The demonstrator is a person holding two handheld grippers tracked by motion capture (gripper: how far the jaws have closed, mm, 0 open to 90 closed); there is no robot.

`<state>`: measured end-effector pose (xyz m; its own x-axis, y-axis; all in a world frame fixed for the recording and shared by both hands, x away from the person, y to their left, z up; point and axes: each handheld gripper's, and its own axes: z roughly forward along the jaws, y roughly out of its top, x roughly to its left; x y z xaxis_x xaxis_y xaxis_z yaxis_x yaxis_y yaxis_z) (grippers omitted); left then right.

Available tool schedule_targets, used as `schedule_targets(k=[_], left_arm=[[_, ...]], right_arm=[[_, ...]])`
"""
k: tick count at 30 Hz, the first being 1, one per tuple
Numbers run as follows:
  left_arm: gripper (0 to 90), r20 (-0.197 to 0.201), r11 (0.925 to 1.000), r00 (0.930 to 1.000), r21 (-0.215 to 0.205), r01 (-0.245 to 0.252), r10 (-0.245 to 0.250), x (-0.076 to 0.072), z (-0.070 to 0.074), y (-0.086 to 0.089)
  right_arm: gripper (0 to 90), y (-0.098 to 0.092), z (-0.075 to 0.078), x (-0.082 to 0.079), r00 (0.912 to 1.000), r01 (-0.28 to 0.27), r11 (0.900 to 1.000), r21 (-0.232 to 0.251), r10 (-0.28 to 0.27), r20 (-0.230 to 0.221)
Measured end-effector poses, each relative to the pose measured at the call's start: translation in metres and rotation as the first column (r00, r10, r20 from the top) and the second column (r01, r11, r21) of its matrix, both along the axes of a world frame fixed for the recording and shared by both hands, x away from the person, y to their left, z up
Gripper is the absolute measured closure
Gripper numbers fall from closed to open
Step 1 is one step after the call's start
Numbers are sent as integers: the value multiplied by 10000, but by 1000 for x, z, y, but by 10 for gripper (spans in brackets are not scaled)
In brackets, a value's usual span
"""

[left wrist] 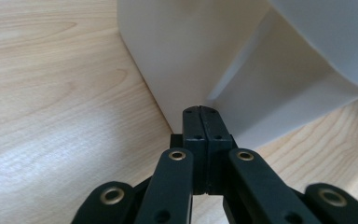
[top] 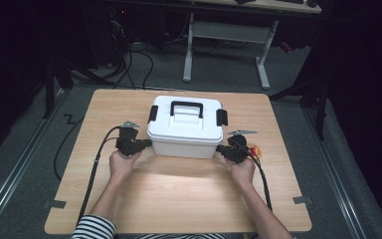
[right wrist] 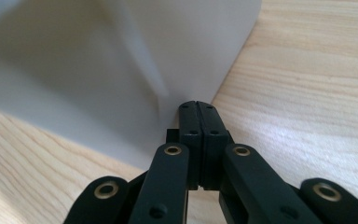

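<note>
Wooden surface, white box centred. Left gripper and right gripper flanking box, fingers pressed together, empty, probably bracing to shove or square it.

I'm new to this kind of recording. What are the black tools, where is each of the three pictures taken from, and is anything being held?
No robot here: a person holds a hand-operated gripper in each hand. The high view looks down on a wooden table. On it stands a white box with a black handle and black latches at its sides. The left gripper and right gripper point at the box's near corners from either side. The other two pictures come from cameras riding on the grippers: each looks along its own black jaws, which are shut together, with the tips at the box wall. Whether they touch it I cannot tell. Nothing is held. Something small and red-yellow lies by the right gripper, too small to name.
</note>
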<state>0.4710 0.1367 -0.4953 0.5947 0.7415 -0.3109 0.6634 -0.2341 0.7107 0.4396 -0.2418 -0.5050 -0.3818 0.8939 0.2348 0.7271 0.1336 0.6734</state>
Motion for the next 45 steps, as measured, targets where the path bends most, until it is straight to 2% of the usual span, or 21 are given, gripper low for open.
schedule_targets(k=[5,10,12,15,17,21,27,32,39,40,42,43,45], left_arm=[[900,11,9998,9999,88,162,-162,-7,1,-4],[900,-22,9997,9997,-82,228,-229,-12,0,-6],[900,-33,9997,9997,-71,238,-238,-15,0,-7],[900,40,9990,9992,188,407,-408,-19,2,-11],[900,52,9990,9991,155,412,-412,-23,2,-13],[900,-24,9986,9986,-109,523,-523,-29,0,-15],[900,67,9976,9977,155,680,-681,-38,1,-24],[900,-54,9979,9980,-158,635,-636,-47,-1,-25],[900,-3,9987,9987,-75,503,-503,-57,0,-23],[900,87,9988,9988,-13,488,-488,-58,0,-23],[900,140,9989,9988,61,470,-471,-59,0,-23],[895,175,9991,9991,148,396,-398,-59,1,-23],[808,200,9995,9994,165,276,-279,-60,1,-21]], right_arm=[[900,-2,2,-5,10000,9,9991,-420,-10,-24],[900,-7,0,-10,10000,35,9999,-132,-35,-13],[900,-7,0,-12,10000,10,9996,-276,-9,1],[900,-9,2,-16,10000,-3,9987,-507,0,-54],[900,-10,3,-18,10000,-27,9983,-582,26,-16],[900,-17,1,-27,10000,-65,9994,-332,67,56],[900,-25,0,-39,9999,25,9994,-347,-20,146],[900,-29,-1,-46,9998,1,9998,-207,3,219],[900,-29,-2,-56,9996,-184,9997,-177,188,219],[892,-29,-2,-57,9994,-195,9996,-179,200,272],[785,-29,-3,-59,9984,-4,9988,-495,32,571],[757,-30,-4,-59,9982,37,9987,-502,-7,606],[707,-35,-5,-61,9985,42,9999,-117,-36,543]])
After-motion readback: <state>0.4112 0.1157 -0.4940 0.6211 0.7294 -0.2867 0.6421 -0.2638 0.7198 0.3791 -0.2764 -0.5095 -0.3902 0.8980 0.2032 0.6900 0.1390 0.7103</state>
